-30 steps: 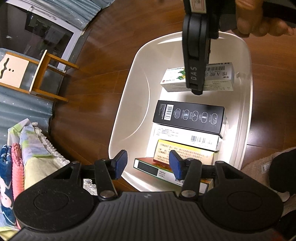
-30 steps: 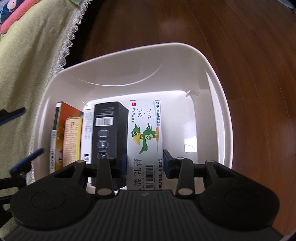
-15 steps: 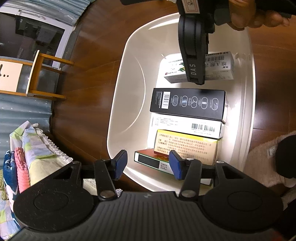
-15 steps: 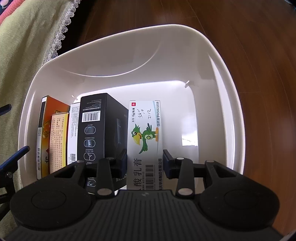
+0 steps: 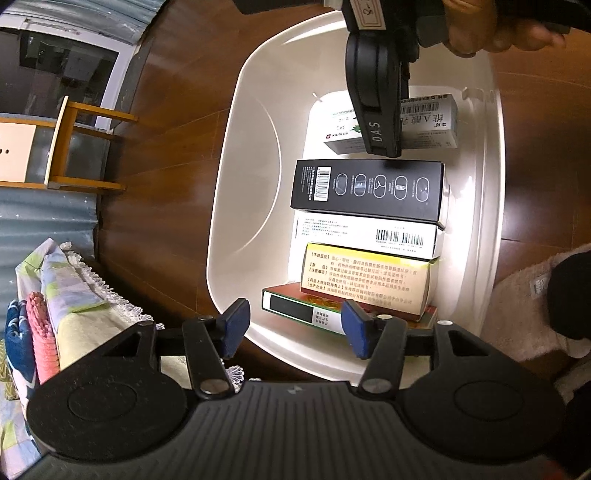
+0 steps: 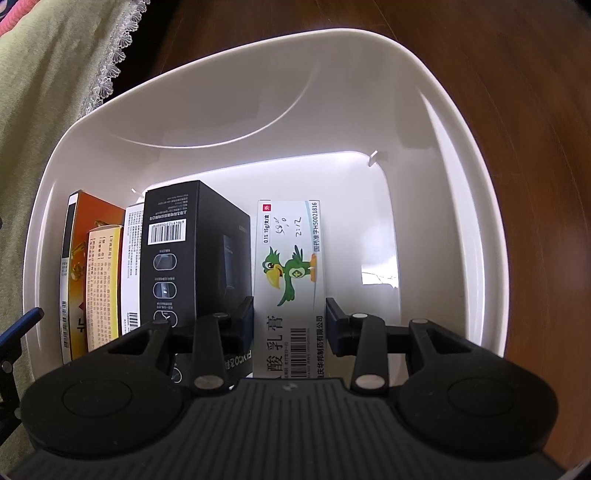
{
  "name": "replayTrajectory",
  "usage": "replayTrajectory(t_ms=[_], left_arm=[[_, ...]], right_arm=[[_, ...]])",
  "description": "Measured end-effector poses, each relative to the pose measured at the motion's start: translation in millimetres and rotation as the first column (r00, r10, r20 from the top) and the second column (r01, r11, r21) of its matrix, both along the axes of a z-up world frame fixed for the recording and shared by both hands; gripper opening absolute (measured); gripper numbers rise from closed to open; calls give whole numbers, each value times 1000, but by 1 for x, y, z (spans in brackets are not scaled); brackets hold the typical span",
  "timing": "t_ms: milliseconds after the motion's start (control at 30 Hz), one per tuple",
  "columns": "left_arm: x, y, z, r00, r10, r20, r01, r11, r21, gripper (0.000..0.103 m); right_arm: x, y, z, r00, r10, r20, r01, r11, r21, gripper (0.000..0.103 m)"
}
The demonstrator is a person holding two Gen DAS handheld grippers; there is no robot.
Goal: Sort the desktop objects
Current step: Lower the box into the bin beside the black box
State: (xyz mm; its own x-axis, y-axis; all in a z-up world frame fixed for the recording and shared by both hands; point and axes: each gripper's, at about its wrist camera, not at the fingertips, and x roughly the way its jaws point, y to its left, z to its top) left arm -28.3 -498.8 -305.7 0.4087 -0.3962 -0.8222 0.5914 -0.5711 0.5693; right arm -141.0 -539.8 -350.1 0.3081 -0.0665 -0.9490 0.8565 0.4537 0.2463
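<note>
A white bin [image 5: 236, 184] sits on dark wood and holds a row of boxes: a black box [image 5: 369, 188], a white barcoded box [image 5: 365, 234], a yellow box [image 5: 365, 277] and an orange-and-green box [image 5: 295, 310]. My right gripper [image 6: 290, 325] is shut on a white box with a green parrot [image 6: 290, 258], holding it low inside the bin [image 6: 258, 92] right beside the black box [image 6: 184, 251]. From the left wrist, that parrot box [image 5: 428, 122] lies at the far end under the right gripper [image 5: 382, 147]. My left gripper [image 5: 293, 325] hangs open above the bin's near rim, holding nothing.
A yellow-green cloth with lace trim [image 6: 55, 74] lies left of the bin. A person's hand [image 5: 480, 29] grips the right tool. A wooden stool [image 5: 62, 144] stands at the far left, and a pinkish fuzzy mat [image 5: 517, 306] is at the right.
The right gripper has carried the parrot box lower into the bin, down alongside the black box. The left gripper has drifted slightly, still open.
</note>
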Motion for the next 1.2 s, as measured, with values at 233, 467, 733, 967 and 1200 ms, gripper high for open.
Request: replayTrajectory(t_ms=[233,467,733,967,1200], left_arm=[[-2,0,2,1000,3,-6,-3,1000,-9,59],[0,1,4,1000,10,-10,-10,1000,-13,59],[2,3,7,1000,16,-18,-16,1000,-21,59],[4,4,10,999,22,-25,-22,999,-27,59],[4,6,11,999,27,-29,-28,999,-30,59]], right_arm=[[-2,-1,0,1000,-5,15,5,1000,4,36],[-7,-1,5,1000,2,12,-2,1000,-4,35],[-15,3,14,994,108,-15,-107,994,36,35],[-9,2,11,989,144,-38,-141,987,74,35],[-7,3,2,983,171,-65,-166,983,79,35]])
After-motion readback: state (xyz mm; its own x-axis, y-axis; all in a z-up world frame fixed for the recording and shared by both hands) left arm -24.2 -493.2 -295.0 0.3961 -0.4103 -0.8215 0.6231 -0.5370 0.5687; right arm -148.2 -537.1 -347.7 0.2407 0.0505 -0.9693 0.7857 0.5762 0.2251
